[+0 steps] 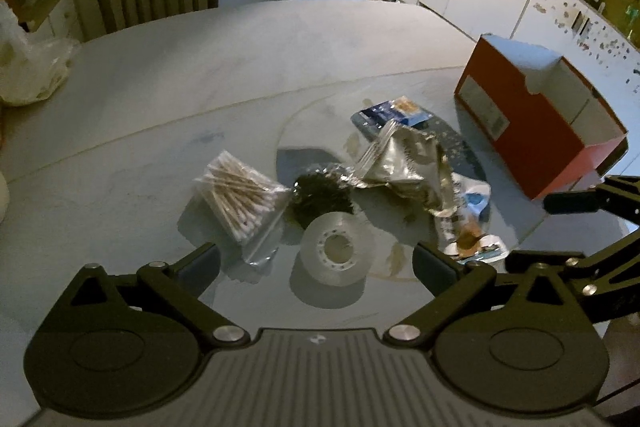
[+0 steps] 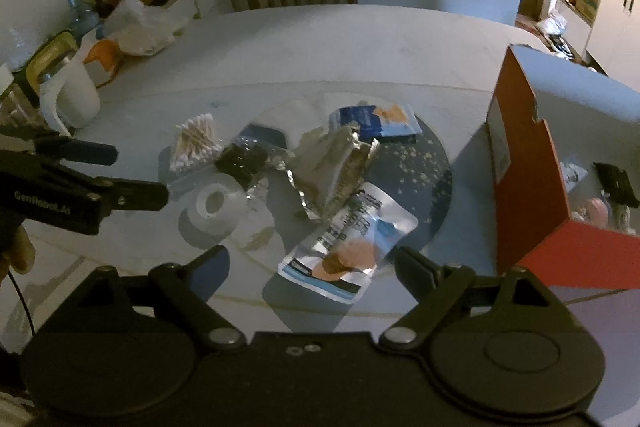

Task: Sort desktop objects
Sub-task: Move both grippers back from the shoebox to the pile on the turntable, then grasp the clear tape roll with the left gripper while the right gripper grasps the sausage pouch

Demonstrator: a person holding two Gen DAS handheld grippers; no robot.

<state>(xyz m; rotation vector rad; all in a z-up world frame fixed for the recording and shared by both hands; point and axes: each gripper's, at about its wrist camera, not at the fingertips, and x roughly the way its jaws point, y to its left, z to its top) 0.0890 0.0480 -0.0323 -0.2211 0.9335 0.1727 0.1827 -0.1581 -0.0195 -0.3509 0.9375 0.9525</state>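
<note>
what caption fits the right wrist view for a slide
Open right gripper hovers over a snack packet beside the red box, tape roll nearby.

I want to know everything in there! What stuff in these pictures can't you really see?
- Inside the red box: the right wrist view shows only a corner of its contents; its wall hides the rest. The left wrist view shows none.
- Dark bundle beside the tape roll: too dim and blurred to identify.
- Printing on the blue-and-white packet: too blurred to read.
- Blue packet behind the foil wrapper: partly covered.
</note>
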